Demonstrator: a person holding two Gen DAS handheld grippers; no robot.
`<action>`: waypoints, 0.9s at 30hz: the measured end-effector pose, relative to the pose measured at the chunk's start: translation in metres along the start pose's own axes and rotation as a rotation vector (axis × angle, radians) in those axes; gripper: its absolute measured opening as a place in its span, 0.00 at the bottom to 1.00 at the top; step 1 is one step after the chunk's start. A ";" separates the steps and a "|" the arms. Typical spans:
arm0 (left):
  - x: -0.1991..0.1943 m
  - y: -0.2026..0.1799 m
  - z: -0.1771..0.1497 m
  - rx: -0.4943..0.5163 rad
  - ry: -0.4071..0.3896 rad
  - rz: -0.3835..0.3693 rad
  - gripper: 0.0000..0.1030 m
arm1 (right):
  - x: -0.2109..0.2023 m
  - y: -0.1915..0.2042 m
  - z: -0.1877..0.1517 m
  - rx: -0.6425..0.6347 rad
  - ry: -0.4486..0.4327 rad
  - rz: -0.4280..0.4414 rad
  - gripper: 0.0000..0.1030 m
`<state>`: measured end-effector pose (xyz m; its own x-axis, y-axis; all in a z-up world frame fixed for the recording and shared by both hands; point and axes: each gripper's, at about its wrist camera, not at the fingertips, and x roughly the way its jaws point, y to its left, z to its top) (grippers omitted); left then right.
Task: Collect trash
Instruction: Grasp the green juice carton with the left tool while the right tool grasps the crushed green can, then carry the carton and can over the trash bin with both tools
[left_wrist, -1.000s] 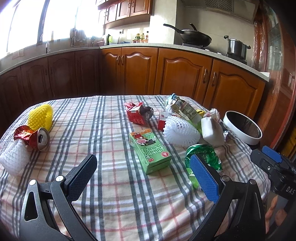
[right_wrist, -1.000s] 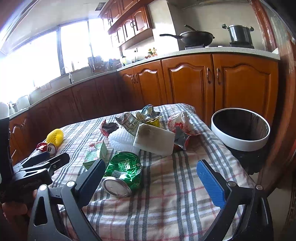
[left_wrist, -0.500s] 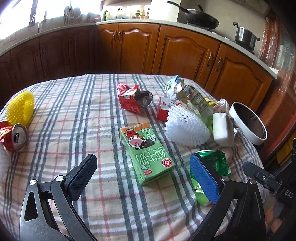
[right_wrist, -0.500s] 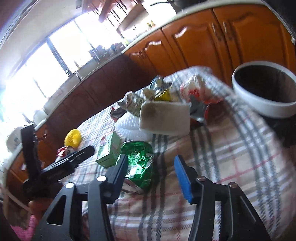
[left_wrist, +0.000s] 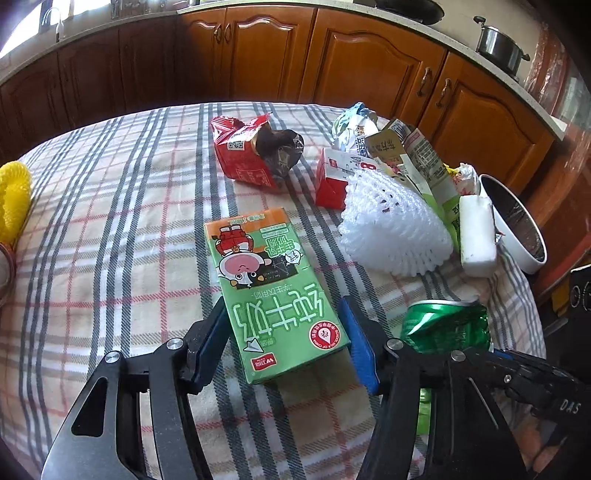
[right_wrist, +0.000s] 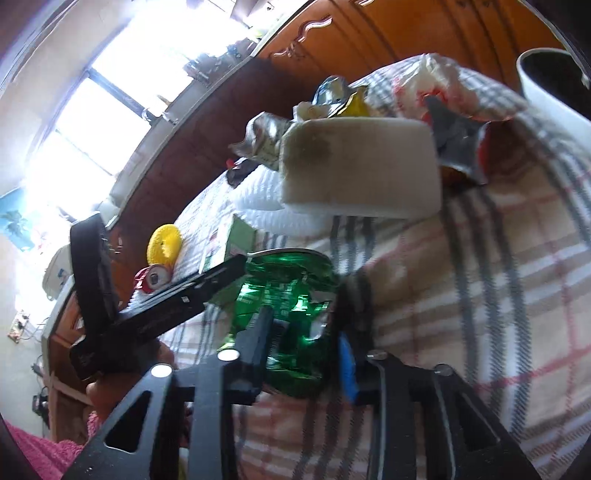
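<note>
While the plaid-covered table (left_wrist: 110, 229) is carrying scattered trash, the left hand-held gripper (left_wrist: 284, 341) is closing around the green milk carton (left_wrist: 271, 288), and the right hand-held gripper (right_wrist: 304, 347) is closing, clenching the crushed green can (right_wrist: 284, 295) near the table's edge.

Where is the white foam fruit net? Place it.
Left wrist view, right of centre: white foam net lies on the checked cloth between the red carton and the white block.

Two handheld black grippers w/ blue pads

Left gripper (left_wrist: 284, 343) & right gripper (right_wrist: 303, 354) are showing black cut-out frames, silver screws at the pivots, blue finger pads; white "DAS" lettering is showing on the right one's body; fuzzy pink sleeve (right_wrist: 33, 446) is showing at bottom left.
</note>
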<state>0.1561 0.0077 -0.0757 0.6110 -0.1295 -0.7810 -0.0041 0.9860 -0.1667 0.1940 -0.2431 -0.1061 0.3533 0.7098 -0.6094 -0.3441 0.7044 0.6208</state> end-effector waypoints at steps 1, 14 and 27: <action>-0.002 0.001 -0.001 0.000 -0.006 -0.003 0.56 | 0.000 0.001 0.000 0.002 -0.001 0.012 0.17; -0.056 -0.035 -0.015 0.089 -0.107 -0.125 0.52 | -0.053 0.012 -0.021 -0.055 -0.118 -0.051 0.12; -0.080 -0.107 -0.012 0.226 -0.155 -0.283 0.51 | -0.137 -0.022 -0.020 0.013 -0.317 -0.166 0.12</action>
<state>0.0978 -0.0891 -0.0025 0.6756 -0.3993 -0.6199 0.3459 0.9141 -0.2118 0.1361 -0.3562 -0.0460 0.6563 0.5462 -0.5205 -0.2491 0.8081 0.5338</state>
